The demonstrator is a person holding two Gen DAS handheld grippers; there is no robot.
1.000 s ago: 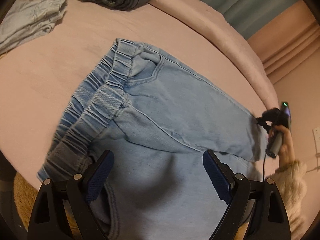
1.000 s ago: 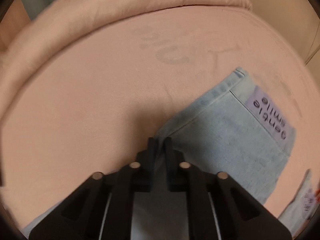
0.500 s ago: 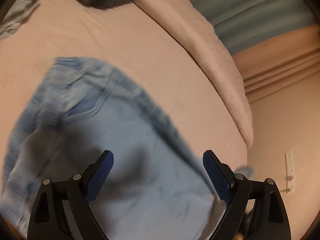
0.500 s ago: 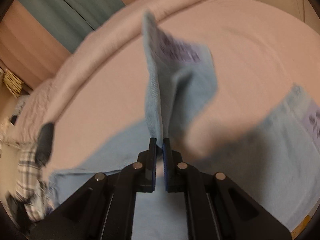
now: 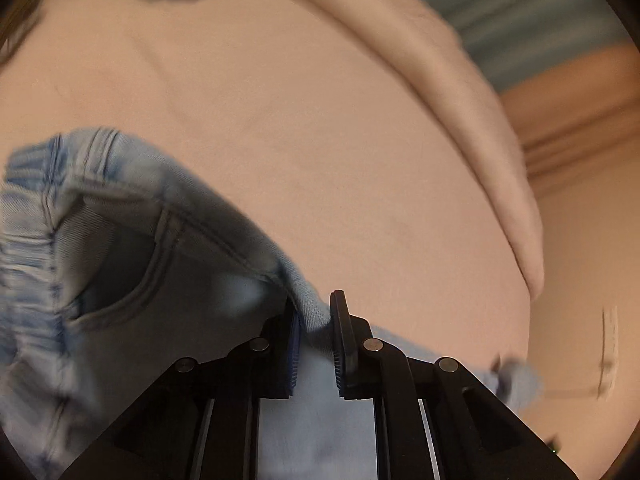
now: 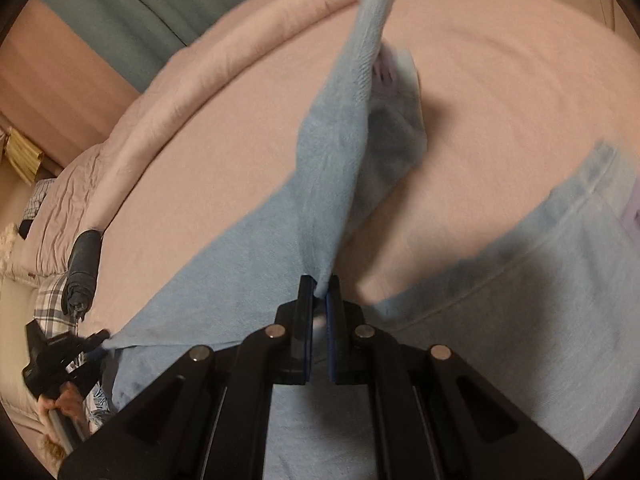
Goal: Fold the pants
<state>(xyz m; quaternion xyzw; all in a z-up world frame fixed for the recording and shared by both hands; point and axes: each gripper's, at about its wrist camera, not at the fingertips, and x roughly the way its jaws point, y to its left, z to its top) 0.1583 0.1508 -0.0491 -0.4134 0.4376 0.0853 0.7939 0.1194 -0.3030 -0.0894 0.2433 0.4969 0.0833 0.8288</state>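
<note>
A pink bed [image 5: 320, 128] fills both views and bears everything else. Its thick pink quilt [image 5: 460, 92] is bunched along the far edge, with teal curtain [image 6: 132, 16] and a tan wall behind.

The pants [image 5: 132, 280], light blue denim, lie spread over the near part of the bed. In the left wrist view the gathered elastic waistband sits at the left, a front pocket below it, and a folded side edge of the cloth runs down to the left gripper [image 5: 314, 320]. That gripper's jaws have just been closing, and a ridge of denim now stands pinched between the blue pads; the grip looks firm, though blur softens the cloth around it.

In the right wrist view one leg of the pants is lifted off the bed and stretches up and away from the right gripper [image 6: 319, 292], whose jaws are pressed together on the fabric's edge. A pale lilac label shows on the raised leg, blurred. The other leg lies flat at the right, reaching the bed's rim.

No boxes, baskets or other containers show.

At the far left of the bed a rolled dark garment [image 6: 82, 272] rests just beside a plaid cloth [image 6: 52, 300]. Below it the left gripper appears again, small and dark, holding the corner of the pants, with part of a hand [image 6: 64, 400] beneath.
</note>
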